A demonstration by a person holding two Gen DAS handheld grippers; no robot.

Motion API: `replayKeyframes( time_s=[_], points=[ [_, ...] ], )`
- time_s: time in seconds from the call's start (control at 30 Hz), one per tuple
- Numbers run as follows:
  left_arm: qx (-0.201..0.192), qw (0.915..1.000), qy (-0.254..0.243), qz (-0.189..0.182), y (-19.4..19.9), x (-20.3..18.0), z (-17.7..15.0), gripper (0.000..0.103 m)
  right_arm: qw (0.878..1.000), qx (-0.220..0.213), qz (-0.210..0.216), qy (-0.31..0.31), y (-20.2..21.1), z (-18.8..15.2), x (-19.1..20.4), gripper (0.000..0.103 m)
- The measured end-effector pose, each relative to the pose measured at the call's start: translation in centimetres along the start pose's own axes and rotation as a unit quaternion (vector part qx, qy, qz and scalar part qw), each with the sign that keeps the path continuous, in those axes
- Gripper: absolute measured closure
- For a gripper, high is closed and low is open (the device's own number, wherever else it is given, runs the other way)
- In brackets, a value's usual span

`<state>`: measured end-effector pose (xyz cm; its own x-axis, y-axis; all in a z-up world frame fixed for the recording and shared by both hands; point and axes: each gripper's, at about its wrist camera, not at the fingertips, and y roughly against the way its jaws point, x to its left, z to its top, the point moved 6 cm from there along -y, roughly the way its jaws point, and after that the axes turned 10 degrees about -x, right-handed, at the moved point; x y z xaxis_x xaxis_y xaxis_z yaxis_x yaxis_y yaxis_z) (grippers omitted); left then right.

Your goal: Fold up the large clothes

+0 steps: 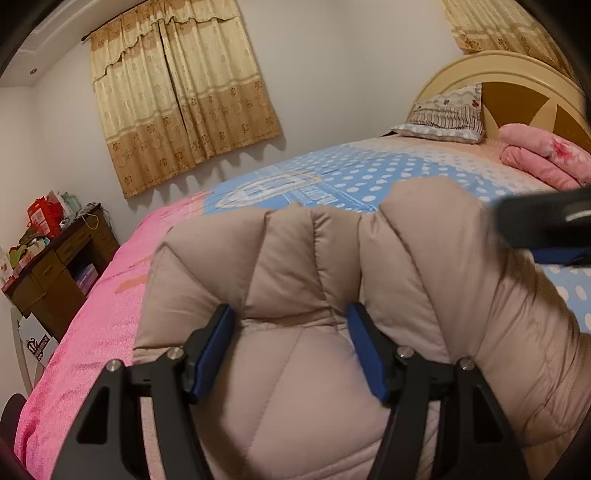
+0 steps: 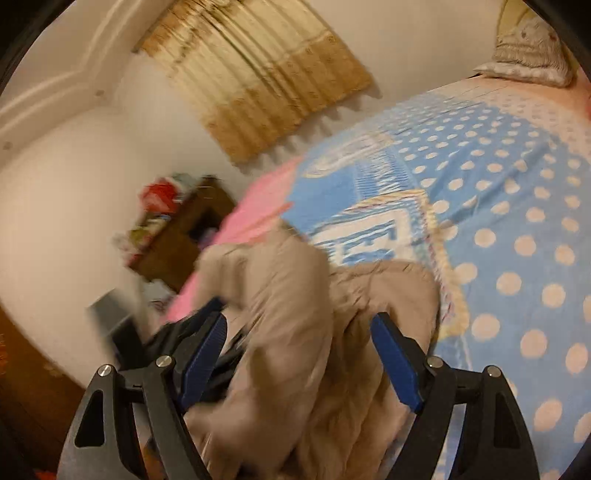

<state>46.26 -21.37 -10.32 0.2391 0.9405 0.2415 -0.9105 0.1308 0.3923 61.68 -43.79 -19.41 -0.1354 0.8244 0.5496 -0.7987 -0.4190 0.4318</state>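
A bed (image 1: 122, 295) fills most of both views, covered by a spread that is pink toward the foot and blue with pale dots (image 1: 354, 181) farther up, with a printed patch of lettering in the middle. At its head stands a rounded cream and brown headboard (image 1: 517, 92). A patterned pillow (image 1: 447, 114) leans against it, and a folded pink blanket (image 1: 543, 155) lies just beside the pillow. Gold patterned curtains (image 1: 177, 92) hang closed on the white wall behind the bed; a second pair (image 1: 495, 26) shows above the headboard. A dark wooden counter (image 1: 55, 269) stands near the foot of the bed, crowded with a red bag (image 1: 44, 216) and other small packages too blurred to identify.
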Motion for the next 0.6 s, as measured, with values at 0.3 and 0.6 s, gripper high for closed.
replayKeyframes(
  time_s=[0.3,0.6],
  points=[
    [0.022,0.9995,0.017,-0.018,0.6,1.0,0.1,0.028,0.992,0.068,-0.068,0.077,-4.9,-2.5,0.9,0.056],
    [0.003,0.9997,0.019,0.018,3.2,6.3,2.1,0.0,0.985,0.028,-0.131,0.104,-4.4,-2.6,-1.8,0.056]
  ],
)
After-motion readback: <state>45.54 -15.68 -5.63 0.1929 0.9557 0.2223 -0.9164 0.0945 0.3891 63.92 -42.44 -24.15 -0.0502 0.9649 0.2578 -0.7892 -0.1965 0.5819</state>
